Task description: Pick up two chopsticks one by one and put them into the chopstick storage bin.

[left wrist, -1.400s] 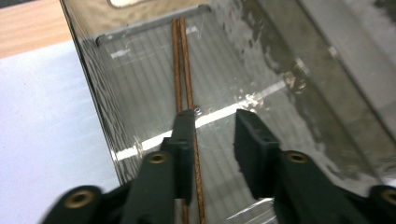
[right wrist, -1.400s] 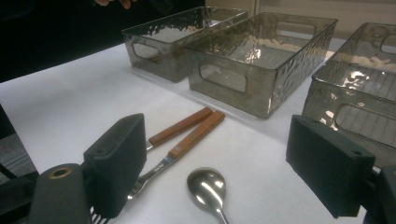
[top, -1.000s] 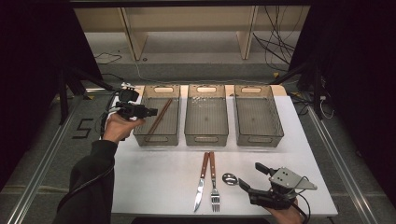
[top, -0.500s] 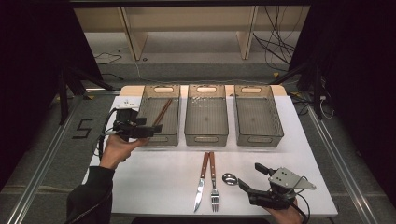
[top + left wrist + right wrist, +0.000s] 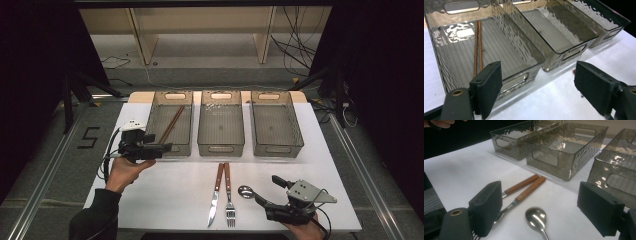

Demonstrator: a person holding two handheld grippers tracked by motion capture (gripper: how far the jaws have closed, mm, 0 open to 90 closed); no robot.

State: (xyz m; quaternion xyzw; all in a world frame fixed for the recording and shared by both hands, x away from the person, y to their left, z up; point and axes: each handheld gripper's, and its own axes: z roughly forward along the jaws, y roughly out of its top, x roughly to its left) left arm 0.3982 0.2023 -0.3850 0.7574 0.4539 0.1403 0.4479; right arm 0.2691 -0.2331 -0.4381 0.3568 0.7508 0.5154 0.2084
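Only a floor marking [image 5: 87, 137] "5".

- The spoon [image 5: 536, 218] has its handle cut off by the bottom edge of the right gripper view.
- The fork [image 5: 506, 210] has its tines hidden behind the near jaw there.
- The chopsticks [image 5: 477, 47] have their lower ends hidden behind the jaw in the left gripper view.

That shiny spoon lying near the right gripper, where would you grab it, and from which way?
Probably by its thin handle, from straight above. The spoon lies flat on the table, bowl toward the bins; the rounded bowl would likely slip. The open right gripper sits beside it, so jaws could close across the handle's narrow width.
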